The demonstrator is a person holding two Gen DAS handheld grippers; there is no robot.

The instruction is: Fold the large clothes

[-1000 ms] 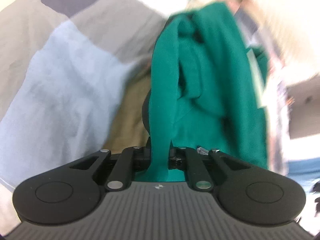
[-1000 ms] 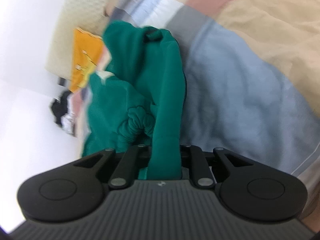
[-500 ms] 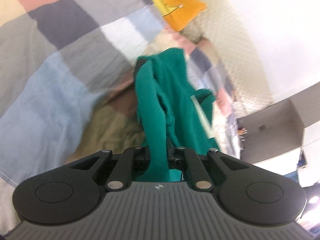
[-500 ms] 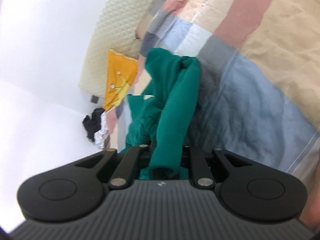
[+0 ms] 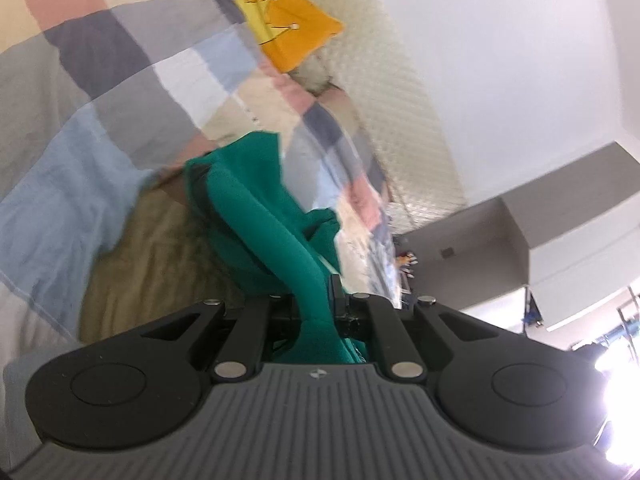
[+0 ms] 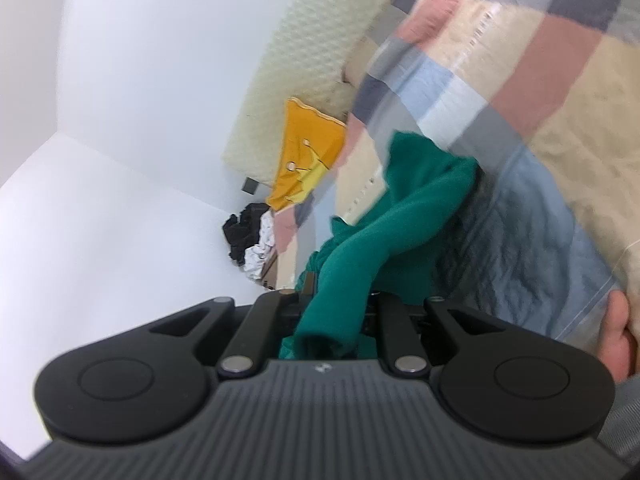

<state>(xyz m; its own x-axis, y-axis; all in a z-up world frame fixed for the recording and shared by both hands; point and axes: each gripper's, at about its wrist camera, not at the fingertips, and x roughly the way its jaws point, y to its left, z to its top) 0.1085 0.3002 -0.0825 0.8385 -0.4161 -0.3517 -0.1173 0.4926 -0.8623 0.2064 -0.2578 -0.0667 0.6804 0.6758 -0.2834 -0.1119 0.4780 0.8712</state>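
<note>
A large green garment (image 5: 256, 216) hangs bunched above a patchwork bedspread (image 5: 80, 160). My left gripper (image 5: 314, 312) is shut on a fold of it, and the cloth runs away from the jaws toward the bed. My right gripper (image 6: 334, 308) is shut on another fold of the same green garment (image 6: 404, 208), which stretches out ahead in a twisted band. Both fingertip pairs are hidden by the cloth. The garment's far end rests on or just above the bedspread (image 6: 540, 80).
An orange-yellow cushion (image 5: 288, 28) lies at the cream quilted headboard (image 5: 384, 92). A black and white clothes pile (image 6: 250, 240) sits by the wall corner. White walls are behind. A person's hand (image 6: 618, 344) shows at the right edge.
Both grippers have lifted and tilted up, keeping hold of the green garment. The cloth has drawn out into longer, narrower bands, and the headboard and walls have come into view.
</note>
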